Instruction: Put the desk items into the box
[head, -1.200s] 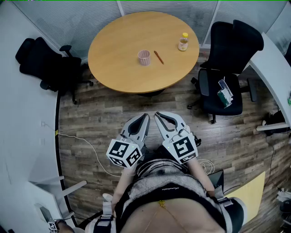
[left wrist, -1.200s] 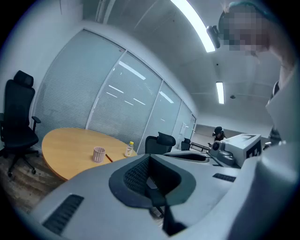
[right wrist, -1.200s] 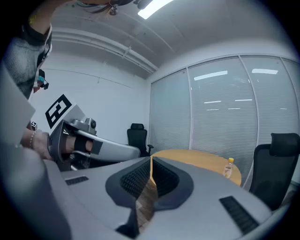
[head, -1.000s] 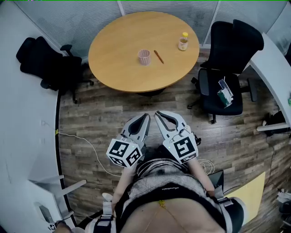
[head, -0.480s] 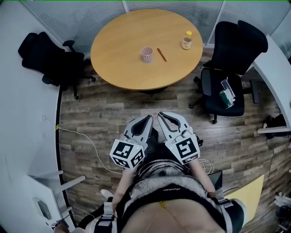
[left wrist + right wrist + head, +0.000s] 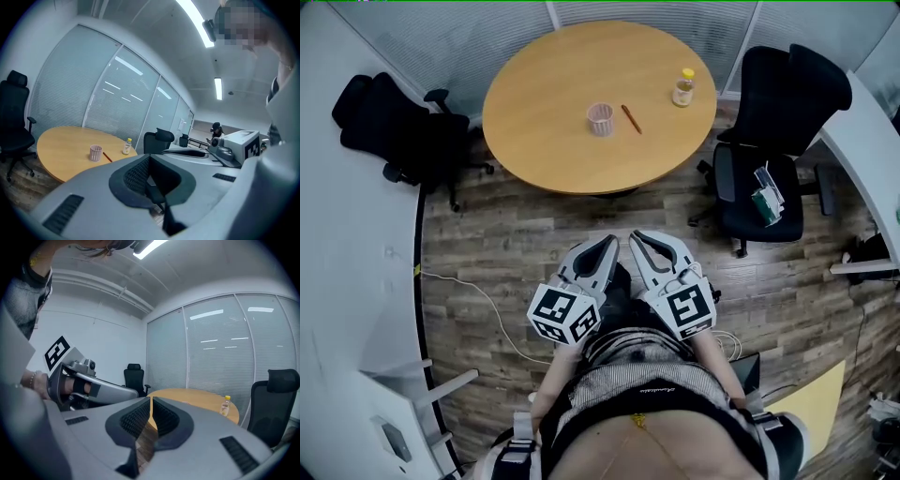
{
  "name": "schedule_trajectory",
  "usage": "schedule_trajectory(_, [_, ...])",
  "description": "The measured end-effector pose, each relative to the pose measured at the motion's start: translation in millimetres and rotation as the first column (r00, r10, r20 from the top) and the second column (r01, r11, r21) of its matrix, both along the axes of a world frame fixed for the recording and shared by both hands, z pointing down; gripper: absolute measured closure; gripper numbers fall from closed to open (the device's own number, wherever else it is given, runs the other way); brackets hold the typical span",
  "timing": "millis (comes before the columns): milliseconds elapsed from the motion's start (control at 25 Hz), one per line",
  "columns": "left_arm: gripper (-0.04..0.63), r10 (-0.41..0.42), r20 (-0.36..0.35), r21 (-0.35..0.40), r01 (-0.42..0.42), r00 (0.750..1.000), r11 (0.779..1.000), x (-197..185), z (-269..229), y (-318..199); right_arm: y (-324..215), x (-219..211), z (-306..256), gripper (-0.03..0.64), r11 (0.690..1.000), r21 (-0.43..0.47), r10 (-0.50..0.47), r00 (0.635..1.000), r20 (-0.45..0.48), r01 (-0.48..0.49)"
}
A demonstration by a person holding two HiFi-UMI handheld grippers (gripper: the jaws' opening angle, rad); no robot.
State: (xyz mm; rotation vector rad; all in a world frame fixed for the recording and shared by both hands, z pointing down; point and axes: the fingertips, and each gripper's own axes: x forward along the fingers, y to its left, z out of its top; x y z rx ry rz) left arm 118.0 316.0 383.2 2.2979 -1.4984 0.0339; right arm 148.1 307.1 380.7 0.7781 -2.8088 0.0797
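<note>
A round wooden table stands well ahead of me. On it are a pink ribbed cup, a reddish pencil just right of the cup, and a small yellow-capped bottle near the right rim. My left gripper and right gripper are held side by side close to my body, over the floor and far short of the table. Both are shut and hold nothing. The left gripper view shows the cup, pencil and bottle in the distance. No box appears in any view.
One black office chair sits left of the table, and another on the right has small items on its seat. Curved white desks run along the left and right. A white cable trails across the wooden floor.
The head view has shifted a little. Both grippers stay shut and together near my body, drifted slightly right and down in the picture.
</note>
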Motion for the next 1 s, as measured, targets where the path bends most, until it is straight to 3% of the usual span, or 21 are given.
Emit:
schedule_trajectory(160, [0.577,-0.006,0.031,-0.008,0.006,1.0,1.0,-8.6,2.9,-11.9,-11.9,-6.9,0.6,0.586,1.0,-0.007,0.003,1.0,-0.008,-0.003])
schedule_trajectory(1000, [0.577,0.055,-0.045,0.017,-0.054,0.997,0.998,-67.2,5.3,-124.9,-117.2,-65.0,2.6,0.586,0.999,0.031,0.043,0.998,-0.047,-0.042])
